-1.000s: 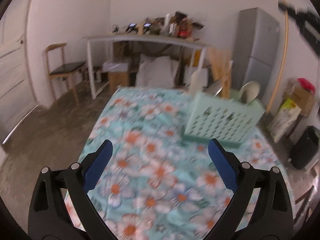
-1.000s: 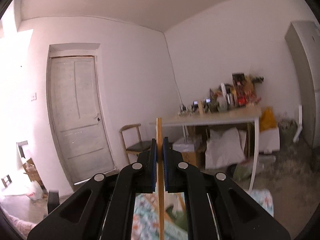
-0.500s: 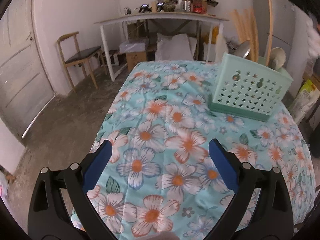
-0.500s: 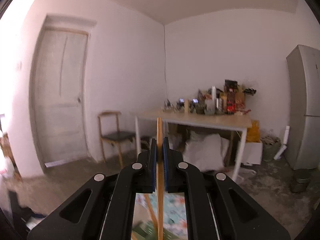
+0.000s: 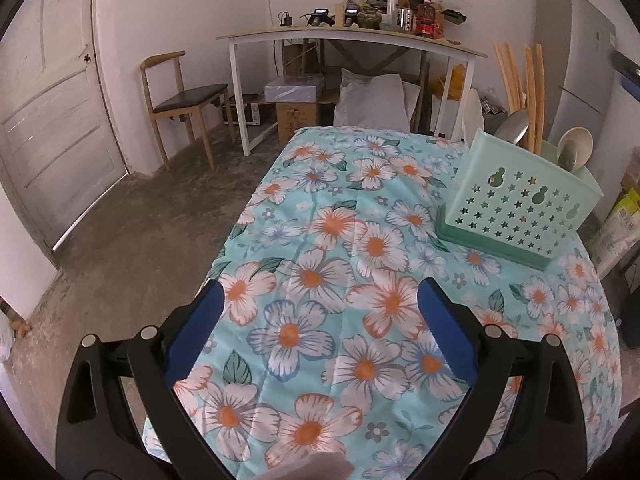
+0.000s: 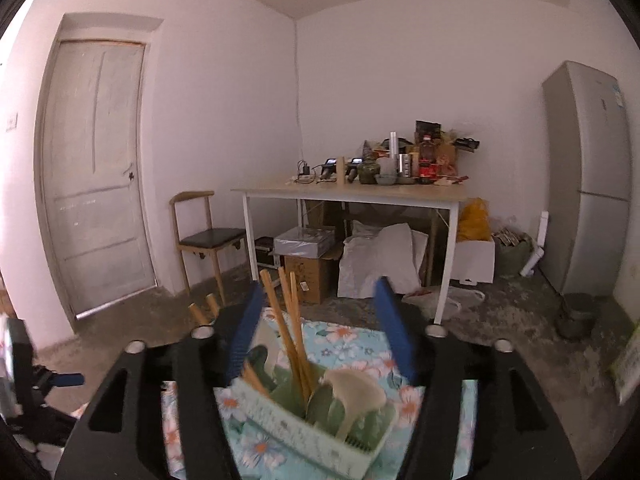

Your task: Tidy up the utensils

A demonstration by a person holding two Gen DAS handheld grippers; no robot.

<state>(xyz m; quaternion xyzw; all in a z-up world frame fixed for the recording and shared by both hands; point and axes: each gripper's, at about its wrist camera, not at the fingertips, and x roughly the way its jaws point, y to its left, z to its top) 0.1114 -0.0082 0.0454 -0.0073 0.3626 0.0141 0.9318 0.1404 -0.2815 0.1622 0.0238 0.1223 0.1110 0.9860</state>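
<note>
Left tool (image 5: 320, 312) hovers spread wide over the near part of the surface (image 5: 304, 240), nothing between its blue pads (image 5: 448, 332), floral cloth (image 5: 360, 364) showing under the gap. A pale blurred edge sits at the very bottom of the left wrist view; can't tell what it is. Far right on the cloth stands the green utensil caddy (image 5: 520, 208), star-punched wall facing the camera, seated in a darker green base. Wooden chopsticks (image 5: 530, 92), a metal spoon bowl (image 5: 514, 128) and a cream ladle (image 5: 574, 152) stick up from it. Right tool (image 6: 320, 324) sits just above that caddy (image 6: 304, 436), jaws just opened, wide apart. Chopsticks (image 6: 290, 332) rise between the pads but neither pad presses on them; they lean in the caddy, tilted left. Two more stick ends (image 6: 204, 310) poke up left of the left pad. Cream ladle (image 6: 356, 396) rests at the caddy's right end, green utensils beside it, blurred. Beyond the surface: concrete floor (image 5: 140, 232), wooden chair (image 5: 180, 100) by the door (image 5: 52, 128) on the left, white desk (image 5: 352, 36) loaded with clutter against the far wall, boxes and a grey sack below it, fridge (image 6: 592, 176) far right.
</note>
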